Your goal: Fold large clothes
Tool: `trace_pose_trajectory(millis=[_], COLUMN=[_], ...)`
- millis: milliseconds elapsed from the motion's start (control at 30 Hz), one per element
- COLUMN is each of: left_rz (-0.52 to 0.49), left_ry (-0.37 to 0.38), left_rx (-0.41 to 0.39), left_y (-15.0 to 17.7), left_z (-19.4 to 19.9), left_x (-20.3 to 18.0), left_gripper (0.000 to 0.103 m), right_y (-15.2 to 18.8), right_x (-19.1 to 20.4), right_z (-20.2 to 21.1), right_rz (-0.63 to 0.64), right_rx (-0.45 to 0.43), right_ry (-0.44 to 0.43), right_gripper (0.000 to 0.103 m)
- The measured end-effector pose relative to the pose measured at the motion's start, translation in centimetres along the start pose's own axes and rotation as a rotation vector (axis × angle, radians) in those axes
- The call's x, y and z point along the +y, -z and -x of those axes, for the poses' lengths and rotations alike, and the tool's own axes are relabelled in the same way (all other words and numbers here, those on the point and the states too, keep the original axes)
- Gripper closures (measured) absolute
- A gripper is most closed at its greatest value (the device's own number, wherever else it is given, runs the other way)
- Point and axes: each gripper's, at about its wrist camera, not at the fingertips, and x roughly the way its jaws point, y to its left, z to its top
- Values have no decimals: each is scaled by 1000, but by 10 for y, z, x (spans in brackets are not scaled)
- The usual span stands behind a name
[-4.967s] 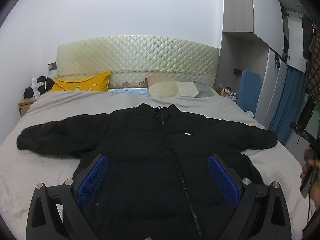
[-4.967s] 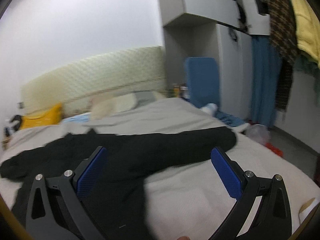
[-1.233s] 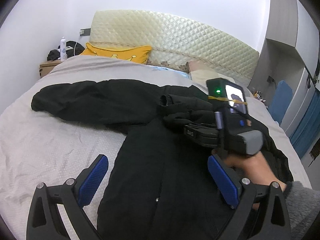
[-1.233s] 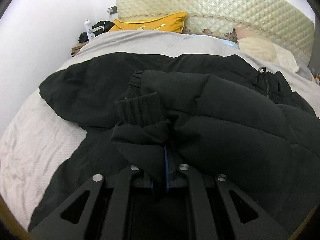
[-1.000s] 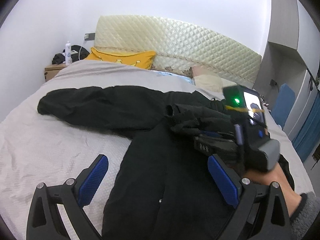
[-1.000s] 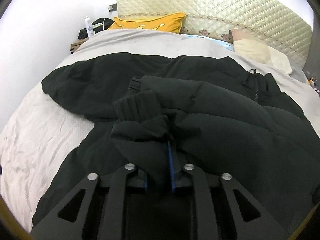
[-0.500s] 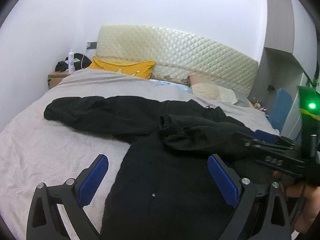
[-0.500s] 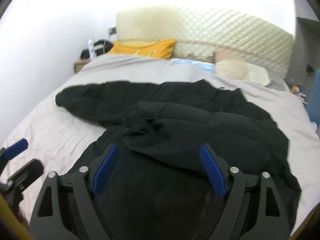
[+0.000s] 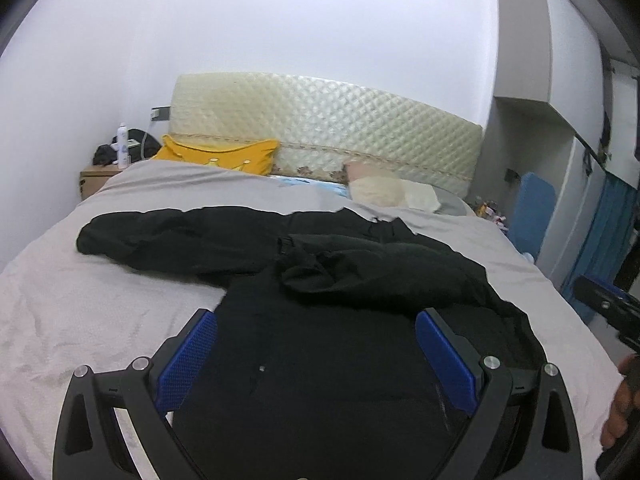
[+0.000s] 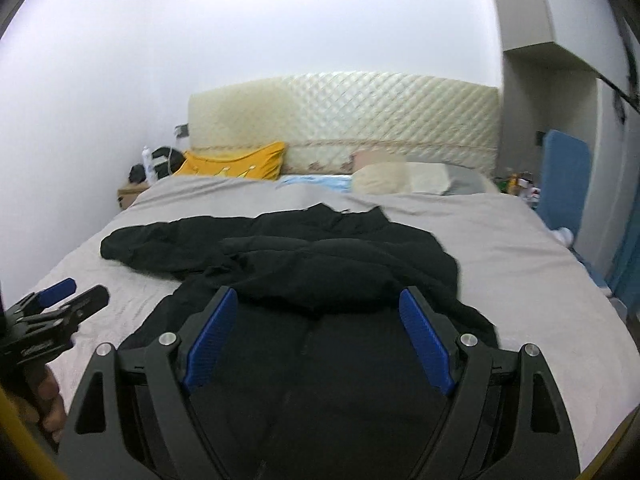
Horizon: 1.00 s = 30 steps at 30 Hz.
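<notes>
A black puffer jacket (image 9: 320,360) lies front-up on the bed (image 9: 60,320). Its right sleeve (image 9: 380,272) is folded across the chest. Its left sleeve (image 9: 160,240) still stretches out toward the left. The jacket also shows in the right wrist view (image 10: 320,340). My left gripper (image 9: 316,360) is open and empty above the jacket's lower half. My right gripper (image 10: 320,332) is open and empty, held back above the hem. Each gripper shows at the edge of the other's view: the left gripper (image 10: 56,300), the right gripper (image 9: 608,304).
A quilted cream headboard (image 9: 320,128) stands at the far end, with a yellow pillow (image 9: 220,156) and a beige pillow (image 9: 380,188). A nightstand (image 9: 96,176) with a bottle is at the far left. A wardrobe and a blue curtain (image 9: 608,240) are on the right.
The right gripper carried the right sleeve across the chest, opened and let it go, then drew back toward the foot of the bed. The left gripper stayed open and pulled back slightly.
</notes>
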Motion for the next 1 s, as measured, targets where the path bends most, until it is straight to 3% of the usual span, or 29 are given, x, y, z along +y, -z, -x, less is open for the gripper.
trace_pose_trajectory(millis=[433, 767, 1000], left_rz=[-69, -101, -104], left_ry=[50, 36, 73], left_rx=[-2, 11, 59], left_y=[17, 20, -15], left_z=[14, 7, -2], left_x=[-31, -39, -21], left_gripper=[2, 2, 2], right_y=[53, 79, 85], right_x=[-26, -24, -32], right_z=[84, 101, 101], right_rz=[-70, -69, -97], right_rx=[-71, -117, -148], right_ry=[23, 82, 77], right_gripper=[19, 17, 0])
